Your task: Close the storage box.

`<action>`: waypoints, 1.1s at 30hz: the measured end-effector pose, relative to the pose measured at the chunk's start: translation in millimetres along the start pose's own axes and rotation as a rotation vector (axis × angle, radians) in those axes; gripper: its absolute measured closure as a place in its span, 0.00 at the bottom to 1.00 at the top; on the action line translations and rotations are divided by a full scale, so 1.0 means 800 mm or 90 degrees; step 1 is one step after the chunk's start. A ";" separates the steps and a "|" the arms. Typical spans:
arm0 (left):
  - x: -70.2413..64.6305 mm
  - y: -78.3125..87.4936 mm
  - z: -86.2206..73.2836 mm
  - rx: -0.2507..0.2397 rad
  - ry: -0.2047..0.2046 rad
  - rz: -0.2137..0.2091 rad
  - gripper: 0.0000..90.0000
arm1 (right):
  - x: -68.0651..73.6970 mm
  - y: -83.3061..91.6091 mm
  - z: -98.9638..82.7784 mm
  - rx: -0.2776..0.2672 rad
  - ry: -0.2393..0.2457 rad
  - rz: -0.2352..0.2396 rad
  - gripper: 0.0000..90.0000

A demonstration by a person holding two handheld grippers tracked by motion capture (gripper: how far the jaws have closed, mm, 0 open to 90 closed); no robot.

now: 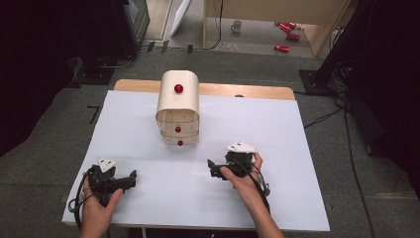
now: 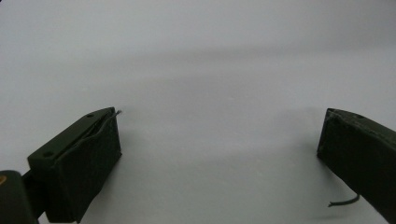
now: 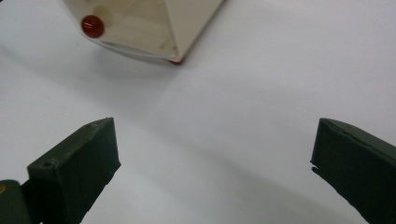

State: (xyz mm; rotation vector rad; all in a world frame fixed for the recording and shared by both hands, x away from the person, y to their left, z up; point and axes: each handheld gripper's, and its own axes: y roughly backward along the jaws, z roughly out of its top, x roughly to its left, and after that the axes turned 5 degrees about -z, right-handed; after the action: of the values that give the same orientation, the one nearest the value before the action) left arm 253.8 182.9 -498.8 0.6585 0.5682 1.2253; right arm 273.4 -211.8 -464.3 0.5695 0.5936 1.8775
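A: On the desk (image 1: pixel 277 148), mid-back, sits the box (image 1: pixel 178 106): cream, rounded top, red knobs (image 1: pixel 178 88) down its front, drawers stacked at the bottom.

B: Drawers pushed in?

A: Look flush from the high view. Can't tell finer than that.

B: Right tongs (image 1: pixel 212 168)?

A: Front right of the box, near it but apart, held in the right hand (image 1: pixel 242 173). Jaws spread wide, nothing between them. Right gripper view: bare white desk between the jaws, box corner and one red knob at top left.

B: Touching the box?

A: No, clear gap.

B: Left tongs (image 1: pixel 132 177)?

A: Front left of desk, in the left hand (image 1: pixel 101 198), well apart from the box. Jaws also released, wide, nothing in them. Left gripper view gives plain white surface between the jaws, a loose thread (image 2: pixel 344 201) at the right jaw.

B: Anything else?

A: Floor beyond the desk: red cans (image 1: pixel 287 32), a mug (image 1: pixel 236 26). Cables trail from both tongs.
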 end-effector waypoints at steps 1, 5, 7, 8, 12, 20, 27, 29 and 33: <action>0.000 0.000 0.000 0.000 0.000 0.000 0.00 | -0.014 0.009 -0.006 -0.003 -0.007 -0.011 0.01; 0.000 0.000 0.000 0.000 0.000 0.000 0.00 | -0.038 0.025 -0.017 -0.005 -0.018 -0.026 0.01; 0.000 0.000 0.000 0.000 0.000 0.000 0.00 | -0.050 0.033 -0.023 -0.005 -0.022 -0.037 0.01; 0.000 0.000 0.000 0.000 0.000 0.001 0.00 | -0.056 0.036 -0.026 -0.005 -0.027 -0.042 0.01; 0.000 0.000 0.000 0.000 0.000 0.000 0.00 | -0.075 0.047 -0.036 -0.006 -0.040 -0.058 0.01; 0.000 0.000 0.000 0.000 0.000 0.000 0.00 | -0.117 0.070 -0.061 -0.001 -0.067 -0.100 0.01; 0.000 0.000 0.000 0.000 0.000 0.000 0.00 | -0.144 0.084 -0.083 0.006 -0.087 -0.129 0.01; 0.000 0.000 0.000 0.000 0.000 0.001 0.00 | -0.154 0.089 -0.093 0.007 -0.094 -0.146 0.01; 0.000 0.000 0.000 0.000 0.000 0.001 0.00 | -0.165 0.098 -0.103 0.012 -0.096 -0.166 0.01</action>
State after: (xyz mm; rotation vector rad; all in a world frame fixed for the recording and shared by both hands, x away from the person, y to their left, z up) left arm 253.7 182.8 -498.8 0.6583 0.5676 1.2263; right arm 212.8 -372.5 -492.4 0.6099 0.5585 1.5710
